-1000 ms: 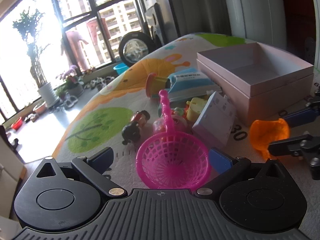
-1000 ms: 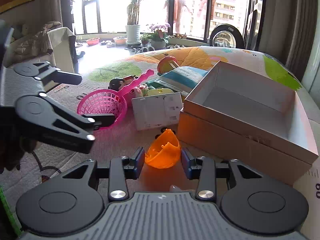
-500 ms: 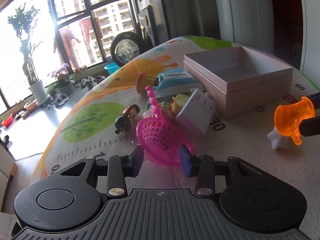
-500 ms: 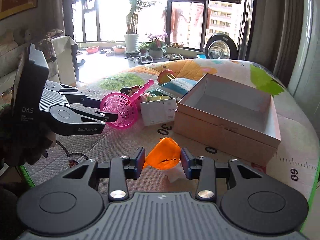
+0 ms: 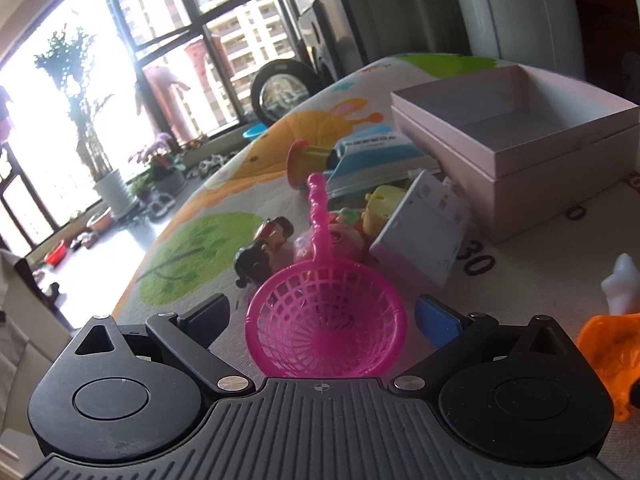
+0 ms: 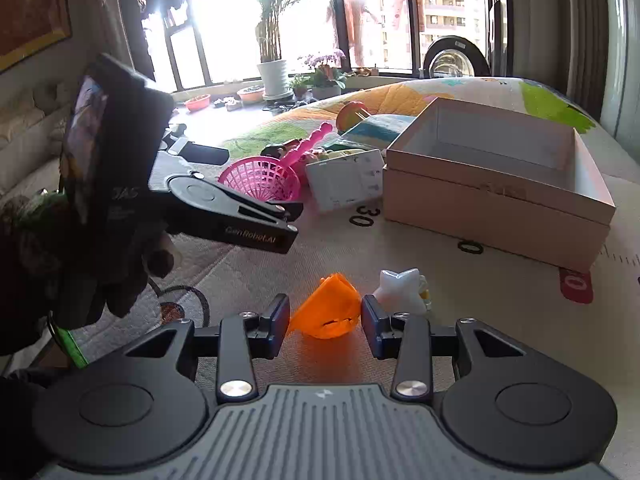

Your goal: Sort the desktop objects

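A pink toy strainer (image 5: 326, 320) with a long handle lies on the mat between the fingers of my left gripper (image 5: 324, 316), which is open wide; it also shows in the right wrist view (image 6: 262, 178). My right gripper (image 6: 325, 320) stands open around an orange toy scoop (image 6: 328, 314) that rests on the mat, with gaps on both sides. The scoop also shows at the left wrist view's right edge (image 5: 608, 354). A white star-shaped toy (image 6: 400, 290) lies just right of the scoop. An open pink box (image 6: 500, 176) stands empty behind.
A pile of small toys lies beyond the strainer: a dark figurine (image 5: 260, 252), a white card box (image 5: 424, 228), a yellow toy (image 5: 384, 204), a blue book (image 5: 360, 152). The mat's edge drops off to the left. The left gripper's body (image 6: 224, 212) shows in the right wrist view.
My left gripper has opened wide around the strainer, which was pinched half a second ago. My right gripper has come down and opened; the orange scoop now rests on the mat.
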`<state>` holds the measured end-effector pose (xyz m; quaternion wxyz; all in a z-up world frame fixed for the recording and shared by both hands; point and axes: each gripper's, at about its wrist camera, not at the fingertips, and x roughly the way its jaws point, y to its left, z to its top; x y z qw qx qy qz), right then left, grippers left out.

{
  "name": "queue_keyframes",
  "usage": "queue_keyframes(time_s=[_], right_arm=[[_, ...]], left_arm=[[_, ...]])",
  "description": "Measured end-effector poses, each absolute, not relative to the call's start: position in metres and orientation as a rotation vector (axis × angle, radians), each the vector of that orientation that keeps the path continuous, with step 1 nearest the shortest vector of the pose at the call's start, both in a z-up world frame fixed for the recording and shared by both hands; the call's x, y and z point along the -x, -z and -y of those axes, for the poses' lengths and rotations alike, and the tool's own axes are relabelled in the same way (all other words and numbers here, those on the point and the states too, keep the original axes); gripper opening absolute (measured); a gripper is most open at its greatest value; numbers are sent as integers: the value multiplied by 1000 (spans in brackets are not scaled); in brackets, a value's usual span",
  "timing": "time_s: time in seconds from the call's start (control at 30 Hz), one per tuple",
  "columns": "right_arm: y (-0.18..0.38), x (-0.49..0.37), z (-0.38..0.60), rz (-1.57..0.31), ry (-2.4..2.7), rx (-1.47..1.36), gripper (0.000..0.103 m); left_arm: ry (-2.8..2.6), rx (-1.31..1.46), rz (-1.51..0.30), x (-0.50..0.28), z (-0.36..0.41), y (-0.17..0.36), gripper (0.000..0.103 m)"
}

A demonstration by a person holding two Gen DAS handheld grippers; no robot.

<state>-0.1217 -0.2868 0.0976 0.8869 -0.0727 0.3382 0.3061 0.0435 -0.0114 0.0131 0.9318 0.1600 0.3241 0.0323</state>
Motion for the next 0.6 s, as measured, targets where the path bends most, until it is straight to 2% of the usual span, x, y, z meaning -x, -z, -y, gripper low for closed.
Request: queue_keyframes(time_s=[0.1,0.13,0.17,0.53,0.6], right_arm=[[-102,132,290,-643,-590,231,59],[-103,135,290,-626,-583,249,67],[-103,137,289,-617,-585,264,69],[-87,123,269,-715,-645,293,70],[-84,122,264,-738,-650,308,57]], left_arm=[[-51,-256,-688,-50,-5,-13,101],[-47,-253,-684,-50,-7,-13,97],[-40,-257,-680,-49,-9,-14,84],[30,-236,-658,-10,-17,-21,85],[33,-226,-655,-6,-17,-25,85]])
